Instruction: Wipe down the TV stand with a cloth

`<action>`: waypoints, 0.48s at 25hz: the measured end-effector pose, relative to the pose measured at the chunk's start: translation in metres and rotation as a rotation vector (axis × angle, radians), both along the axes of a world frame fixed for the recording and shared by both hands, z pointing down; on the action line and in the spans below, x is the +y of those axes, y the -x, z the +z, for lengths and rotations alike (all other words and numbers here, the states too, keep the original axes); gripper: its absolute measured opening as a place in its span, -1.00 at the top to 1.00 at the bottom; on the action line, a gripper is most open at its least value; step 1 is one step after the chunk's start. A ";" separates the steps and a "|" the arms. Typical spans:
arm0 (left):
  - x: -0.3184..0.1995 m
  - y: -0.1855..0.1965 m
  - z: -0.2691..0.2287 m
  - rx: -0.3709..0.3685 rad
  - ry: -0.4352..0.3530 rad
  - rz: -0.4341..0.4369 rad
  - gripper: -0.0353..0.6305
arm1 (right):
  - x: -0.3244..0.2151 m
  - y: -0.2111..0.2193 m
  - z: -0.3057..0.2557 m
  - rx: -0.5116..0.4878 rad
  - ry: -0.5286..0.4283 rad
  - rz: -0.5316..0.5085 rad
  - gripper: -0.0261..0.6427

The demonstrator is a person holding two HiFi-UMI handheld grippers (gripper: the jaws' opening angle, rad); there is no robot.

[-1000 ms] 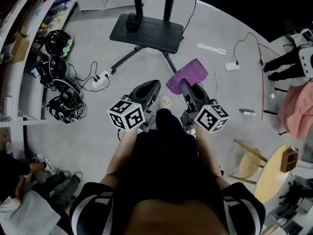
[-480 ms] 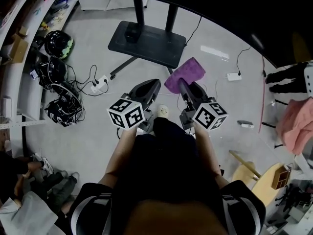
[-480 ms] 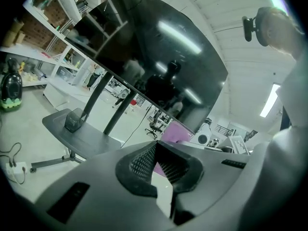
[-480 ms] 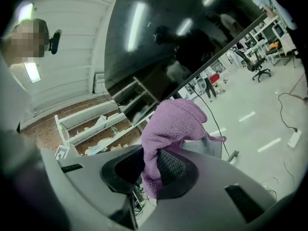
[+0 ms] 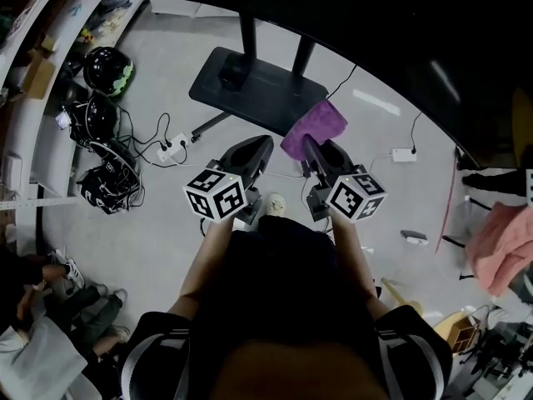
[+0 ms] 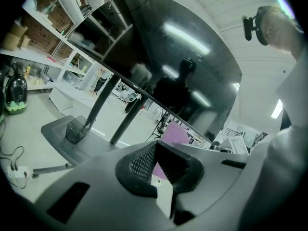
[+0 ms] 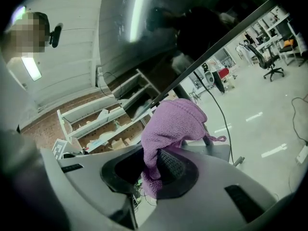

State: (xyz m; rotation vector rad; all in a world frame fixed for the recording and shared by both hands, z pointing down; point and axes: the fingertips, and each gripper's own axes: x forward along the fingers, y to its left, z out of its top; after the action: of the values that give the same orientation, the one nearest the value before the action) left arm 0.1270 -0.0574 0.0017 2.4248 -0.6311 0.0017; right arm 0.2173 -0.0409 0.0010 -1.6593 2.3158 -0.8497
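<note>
Nearest, below the person's dark clothing, 1 pale shoe (image 5: 274, 204) stands on the grey floor (image 5: 158, 240); just ahead of it 2 grippers are held side by side over the floor, each with its marker cube toward the person. The left gripper (image 5: 257, 147) has its jaws only narrowly apart, with nothing between them. The right gripper (image 5: 308, 145) is clamped on the purple cloth (image 5: 315, 126), which stands up out of the jaws in a bunched fold and hangs clear of the floor, just beside the near right corner of the TV stand's base plate (image 5: 266, 94) without touching it. A white power strip (image 5: 170, 143) with tangled black cables lies on the floor to the left of the grippers. 2 dark posts (image 5: 247, 36) rise from the base plate's far part to the black screen (image 5: 400, 32). Toward the floor's left edge, 3 dark helmets (image 5: 106, 67) sit along the shelving (image 5: 25, 82).
</note>
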 end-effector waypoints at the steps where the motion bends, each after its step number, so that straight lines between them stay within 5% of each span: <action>1: -0.006 -0.002 0.001 -0.003 0.001 -0.003 0.88 | -0.005 -0.003 0.002 0.005 0.004 -0.004 0.68; 12: -0.067 -0.019 -0.005 -0.036 0.003 -0.010 0.88 | -0.057 -0.013 0.009 0.073 0.027 -0.056 0.68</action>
State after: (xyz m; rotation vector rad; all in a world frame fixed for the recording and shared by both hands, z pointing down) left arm 0.1464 -0.1239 -0.0034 2.4234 -0.6591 0.0416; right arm 0.2302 -0.0974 0.0099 -1.6711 2.4205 -0.8488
